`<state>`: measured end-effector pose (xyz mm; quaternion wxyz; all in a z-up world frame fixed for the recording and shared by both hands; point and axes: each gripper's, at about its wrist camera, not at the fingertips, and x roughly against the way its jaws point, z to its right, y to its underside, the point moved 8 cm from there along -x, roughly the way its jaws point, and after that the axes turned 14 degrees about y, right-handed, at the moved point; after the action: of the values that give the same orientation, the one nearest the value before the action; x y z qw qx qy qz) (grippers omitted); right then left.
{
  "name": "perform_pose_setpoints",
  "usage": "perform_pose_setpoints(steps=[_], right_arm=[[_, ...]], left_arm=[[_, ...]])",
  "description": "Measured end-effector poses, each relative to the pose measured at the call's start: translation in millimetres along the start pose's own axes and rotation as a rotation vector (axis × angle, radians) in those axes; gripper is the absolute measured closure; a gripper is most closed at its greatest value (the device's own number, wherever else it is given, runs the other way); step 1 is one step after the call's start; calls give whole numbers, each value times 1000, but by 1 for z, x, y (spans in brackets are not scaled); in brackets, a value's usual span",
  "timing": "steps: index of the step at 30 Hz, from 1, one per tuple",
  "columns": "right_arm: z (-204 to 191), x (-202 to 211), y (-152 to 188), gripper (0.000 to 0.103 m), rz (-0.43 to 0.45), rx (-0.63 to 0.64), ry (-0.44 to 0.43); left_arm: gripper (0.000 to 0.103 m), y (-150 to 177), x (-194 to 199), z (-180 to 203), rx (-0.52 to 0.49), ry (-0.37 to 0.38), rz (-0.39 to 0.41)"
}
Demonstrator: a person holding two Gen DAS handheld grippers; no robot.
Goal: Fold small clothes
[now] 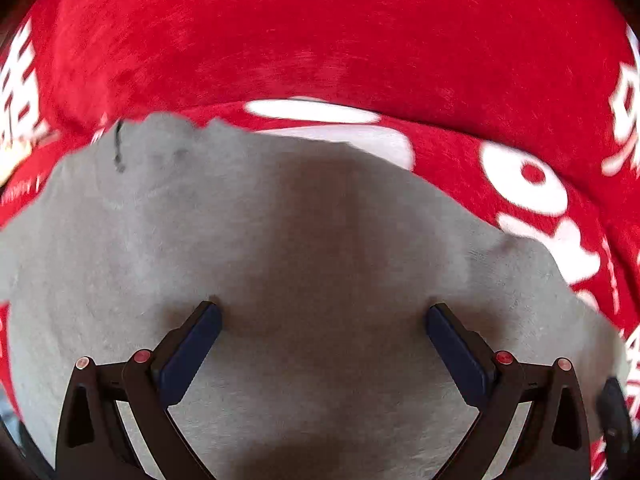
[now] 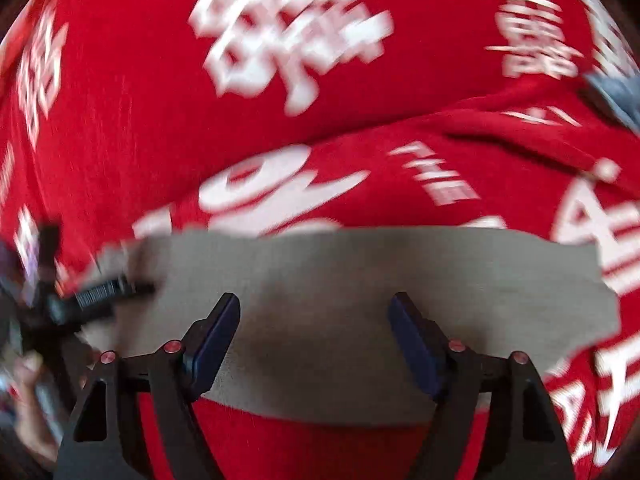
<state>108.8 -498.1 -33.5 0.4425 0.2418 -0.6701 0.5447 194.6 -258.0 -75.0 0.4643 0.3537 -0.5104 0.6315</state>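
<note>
A small grey garment (image 1: 304,240) lies flat on a red cloth with white lettering (image 1: 320,32). My left gripper (image 1: 323,312) is open, its blue-padded fingers spread wide just above the grey fabric, holding nothing. In the right wrist view the same grey garment (image 2: 360,276) lies as a wide band across the red cloth (image 2: 120,100). My right gripper (image 2: 315,304) is open over the garment, near its lower edge, holding nothing. The left gripper (image 2: 100,292) shows blurred at the left edge of that view, over the garment's left end.
The red printed cloth covers the whole surface and has a raised fold (image 2: 460,128) beyond the garment. A bluish-grey item (image 2: 616,88) lies at the far right. A dark part of the other gripper (image 1: 614,412) shows at the left wrist view's lower right.
</note>
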Motion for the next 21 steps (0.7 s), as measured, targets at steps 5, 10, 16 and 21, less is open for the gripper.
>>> perform_pose_setpoints(steps=[5, 10, 16, 21], right_arm=[[71, -5, 6, 25, -7, -83, 179], [164, 27, 29, 24, -22, -270, 229], [209, 34, 72, 24, -102, -585, -29], [197, 12, 45, 29, -32, -605, -88]], left_arm=[[1, 12, -8, 71, -214, -6, -3], [1, 26, 8, 104, -347, -14, 31], [1, 34, 42, 98, -314, 186, 36], [1, 52, 8, 92, -156, 255, -113]])
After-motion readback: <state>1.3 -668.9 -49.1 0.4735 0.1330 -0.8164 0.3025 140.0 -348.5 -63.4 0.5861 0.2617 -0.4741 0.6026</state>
